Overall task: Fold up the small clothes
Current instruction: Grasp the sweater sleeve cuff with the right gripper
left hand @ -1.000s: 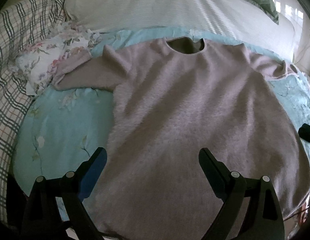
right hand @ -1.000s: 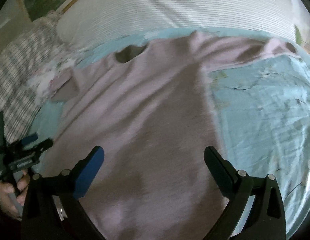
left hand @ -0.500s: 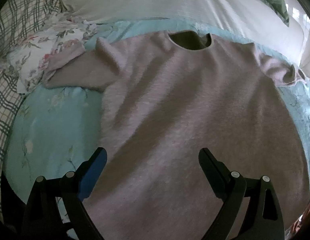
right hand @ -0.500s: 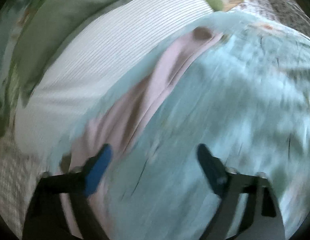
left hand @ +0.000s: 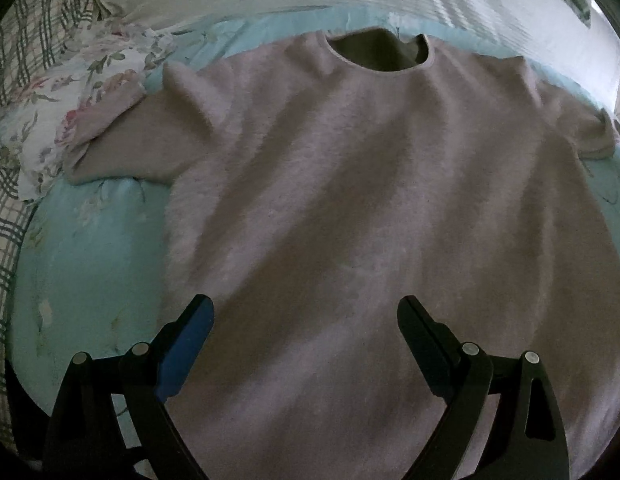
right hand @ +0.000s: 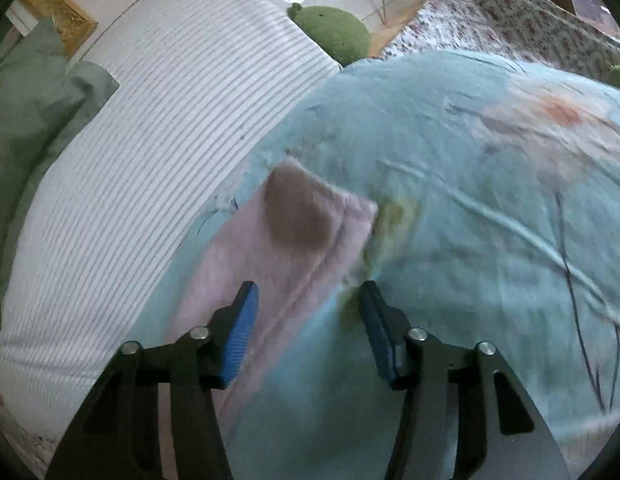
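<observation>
A fuzzy pale pink short-sleeved top point(left hand: 370, 200) lies spread flat on a light blue floral bedcover point(left hand: 90, 248), neckline at the far end. My left gripper point(left hand: 306, 312) hovers open over the lower body of the top, nothing between its fingers. In the right wrist view the top's right sleeve point(right hand: 294, 240) lies on the bedcover point(right hand: 470, 200) with its cuff opening facing up. My right gripper point(right hand: 308, 300) hangs just above the near part of that sleeve; its jaws are closing and the pads do not press on the cloth.
A white striped pillow point(right hand: 158, 140) lies along the far side of the bedcover, with green cloth point(right hand: 34, 112) and a green plush toy point(right hand: 334, 32) beyond it. A floral cloth point(left hand: 78, 92) and a plaid blanket point(left hand: 14, 80) lie left of the top.
My right gripper swung right from over the top's body to the right sleeve and its jaws narrowed. My left gripper moved forward and lower over the top, still open.
</observation>
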Tool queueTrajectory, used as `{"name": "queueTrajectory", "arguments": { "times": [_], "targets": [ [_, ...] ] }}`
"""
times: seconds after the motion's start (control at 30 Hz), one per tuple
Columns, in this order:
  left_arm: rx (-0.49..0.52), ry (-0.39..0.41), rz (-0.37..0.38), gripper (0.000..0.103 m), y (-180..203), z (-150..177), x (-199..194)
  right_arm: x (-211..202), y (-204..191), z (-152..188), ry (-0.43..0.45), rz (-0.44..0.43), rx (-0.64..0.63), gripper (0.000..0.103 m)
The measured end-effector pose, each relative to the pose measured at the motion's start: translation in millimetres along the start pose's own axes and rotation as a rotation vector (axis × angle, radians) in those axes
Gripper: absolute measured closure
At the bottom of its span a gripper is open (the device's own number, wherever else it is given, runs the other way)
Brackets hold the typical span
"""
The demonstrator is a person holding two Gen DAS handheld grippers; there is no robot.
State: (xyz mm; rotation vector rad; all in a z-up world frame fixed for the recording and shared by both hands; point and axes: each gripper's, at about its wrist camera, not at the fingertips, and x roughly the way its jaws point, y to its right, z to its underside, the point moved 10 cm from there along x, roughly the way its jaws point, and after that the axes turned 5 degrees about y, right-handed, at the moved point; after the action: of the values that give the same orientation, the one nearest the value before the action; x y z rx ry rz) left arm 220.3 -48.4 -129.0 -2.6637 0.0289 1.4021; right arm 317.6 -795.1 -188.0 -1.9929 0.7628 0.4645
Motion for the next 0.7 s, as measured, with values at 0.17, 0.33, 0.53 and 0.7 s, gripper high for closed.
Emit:
{"name": "queueTrajectory", "arguments": {
  "times": [0.17,0.33,0.53,0.7],
  "targets": [
    [0.001,0.005,0.021,0.009,10,-11,7,-15,-52,8,-0.023,-0.145,-0.131,0.097],
    [-0.016,0.025,0.043,0.009,12,-16,6,-79,-145,66,-0.108,-0.35,-0.324,0.097],
    [-0.033,0.079,0.06,0.009,-2,-10,-13,-158,-260,213,-0.336,-0.626,-0.484,0.097],
    [-0.073,0.11,0.066,0.009,-26,-5,-23,-192,-324,350,-0.571,-0.775,-0.431,0.097]
  ]
}}
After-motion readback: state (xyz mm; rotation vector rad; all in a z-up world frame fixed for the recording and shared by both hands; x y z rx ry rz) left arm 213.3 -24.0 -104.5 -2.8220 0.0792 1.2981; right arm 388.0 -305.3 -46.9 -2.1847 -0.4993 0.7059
